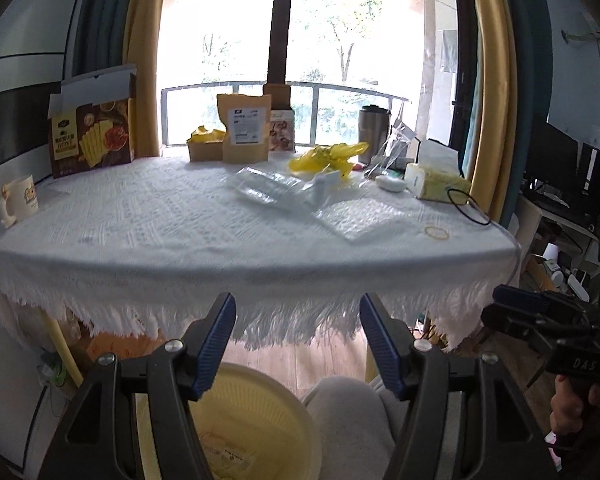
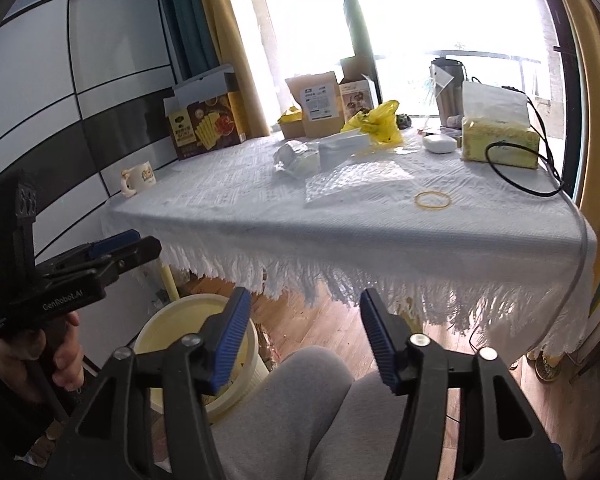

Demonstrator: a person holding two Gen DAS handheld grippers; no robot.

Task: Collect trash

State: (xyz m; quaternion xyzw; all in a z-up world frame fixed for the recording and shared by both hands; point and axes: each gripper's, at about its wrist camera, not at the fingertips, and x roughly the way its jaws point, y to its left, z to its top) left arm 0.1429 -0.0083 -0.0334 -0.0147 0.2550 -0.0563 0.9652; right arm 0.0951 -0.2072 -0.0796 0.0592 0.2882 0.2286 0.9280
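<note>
My left gripper (image 1: 298, 320) is open and empty, held below the fringed front edge of the table (image 1: 180, 240); from the right wrist it shows at the left (image 2: 124, 248). My right gripper (image 2: 305, 316) is open with nothing between its pads; it appears at the right (image 1: 512, 300) in the left wrist view. Both hover over a pale yellow bin (image 2: 168, 324) on the floor (image 1: 256, 412). On the white cloth lie a crumpled clear plastic wrapper (image 1: 268, 188), a flat clear bubble-wrap bag (image 2: 352, 180), a yellow plastic bag (image 1: 328, 156) and a rubber band (image 2: 433, 200).
At the table's back stand an open snack box (image 1: 92, 136), a kraft pouch (image 1: 246, 128), a small brown box (image 1: 204, 146), a steel tumbler (image 1: 374, 132), a tissue pack (image 2: 500, 140) and a black cable (image 2: 516, 176). A mug (image 1: 18, 200) sits far left. The person's grey-clad legs (image 2: 292, 412) are below.
</note>
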